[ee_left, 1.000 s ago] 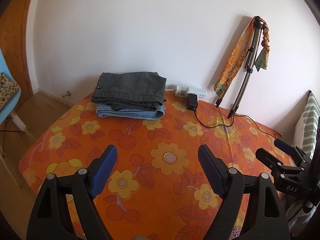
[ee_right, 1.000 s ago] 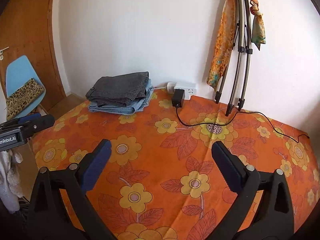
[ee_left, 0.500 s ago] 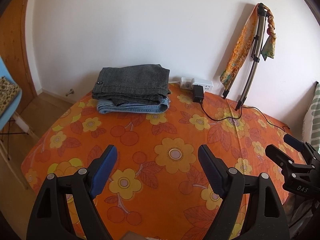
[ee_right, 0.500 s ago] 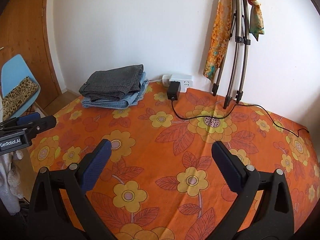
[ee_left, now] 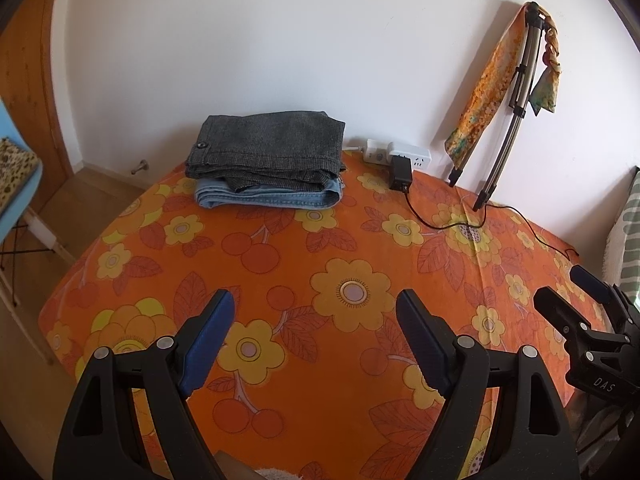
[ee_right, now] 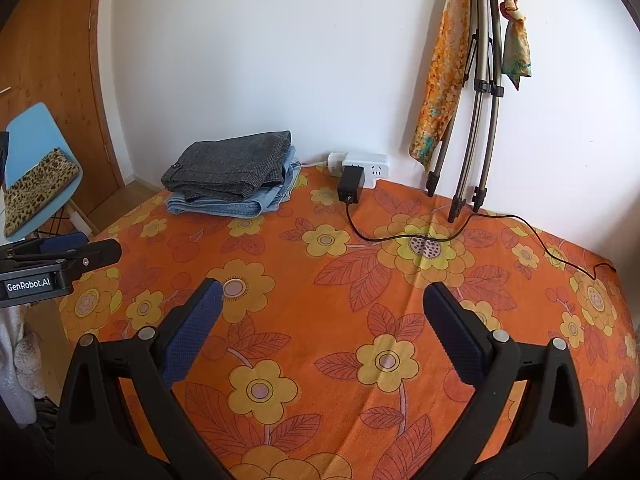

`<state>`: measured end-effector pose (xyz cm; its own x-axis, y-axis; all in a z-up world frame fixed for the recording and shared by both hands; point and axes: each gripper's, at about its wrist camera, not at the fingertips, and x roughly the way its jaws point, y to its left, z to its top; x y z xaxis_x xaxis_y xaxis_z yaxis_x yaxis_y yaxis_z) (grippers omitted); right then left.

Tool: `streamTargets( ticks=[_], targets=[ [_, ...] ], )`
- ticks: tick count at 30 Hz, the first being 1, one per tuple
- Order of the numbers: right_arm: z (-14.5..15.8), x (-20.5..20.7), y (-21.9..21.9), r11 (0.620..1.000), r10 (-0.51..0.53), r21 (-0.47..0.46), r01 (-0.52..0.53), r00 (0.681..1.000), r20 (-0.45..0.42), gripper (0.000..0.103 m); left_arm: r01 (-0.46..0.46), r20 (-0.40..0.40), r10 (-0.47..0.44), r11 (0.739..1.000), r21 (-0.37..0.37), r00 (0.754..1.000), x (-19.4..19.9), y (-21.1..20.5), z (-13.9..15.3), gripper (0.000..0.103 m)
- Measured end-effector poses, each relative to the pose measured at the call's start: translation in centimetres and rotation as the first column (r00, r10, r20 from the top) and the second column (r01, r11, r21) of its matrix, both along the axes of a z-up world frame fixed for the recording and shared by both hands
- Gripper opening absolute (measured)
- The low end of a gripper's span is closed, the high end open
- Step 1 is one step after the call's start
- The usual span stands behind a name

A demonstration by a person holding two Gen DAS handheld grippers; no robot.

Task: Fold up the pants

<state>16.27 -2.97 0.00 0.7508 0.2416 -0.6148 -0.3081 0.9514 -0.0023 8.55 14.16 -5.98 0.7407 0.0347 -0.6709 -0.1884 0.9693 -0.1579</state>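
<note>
Folded grey pants (ee_left: 272, 148) lie on top of folded blue jeans (ee_left: 268, 199) at the far left of the orange flowered table (ee_left: 360, 240), against the wall. The stack also shows in the right wrist view, grey pants (ee_right: 232, 166) over jeans (ee_right: 240, 204). My left gripper (ee_left: 316, 312) is open and empty above the near part of the table, far from the stack. My right gripper (ee_right: 322, 300) is open and empty, also over the near part. Each gripper shows in the other's view: the right one (ee_left: 576, 300) and the left one (ee_right: 80, 246).
A white power strip (ee_right: 360, 164) with a black adapter (ee_right: 350, 186) and trailing cord (ee_right: 520, 224) lies at the back. A folded tripod (ee_right: 476, 92) with scarves leans on the wall. A blue chair (ee_right: 36, 160) stands left. A striped cushion (ee_left: 628, 232) is right.
Both grippers have pulled back and tilted slightly, so the stack and wall items sit a little differently in view. Both stay open. The pants have not moved.
</note>
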Motion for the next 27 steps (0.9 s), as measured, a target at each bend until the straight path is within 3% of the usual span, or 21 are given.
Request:
streamTargets(
  ticks=[27],
  targets=[
    [-0.27, -0.34, 0.56, 0.999, 0.022, -0.039, -0.022, 1.000, 0.009, 0.102, -0.052, -0.002, 0.052, 0.997, 0.055, 0.999, -0.27, 0.56, 0.18, 0.083]
  ],
)
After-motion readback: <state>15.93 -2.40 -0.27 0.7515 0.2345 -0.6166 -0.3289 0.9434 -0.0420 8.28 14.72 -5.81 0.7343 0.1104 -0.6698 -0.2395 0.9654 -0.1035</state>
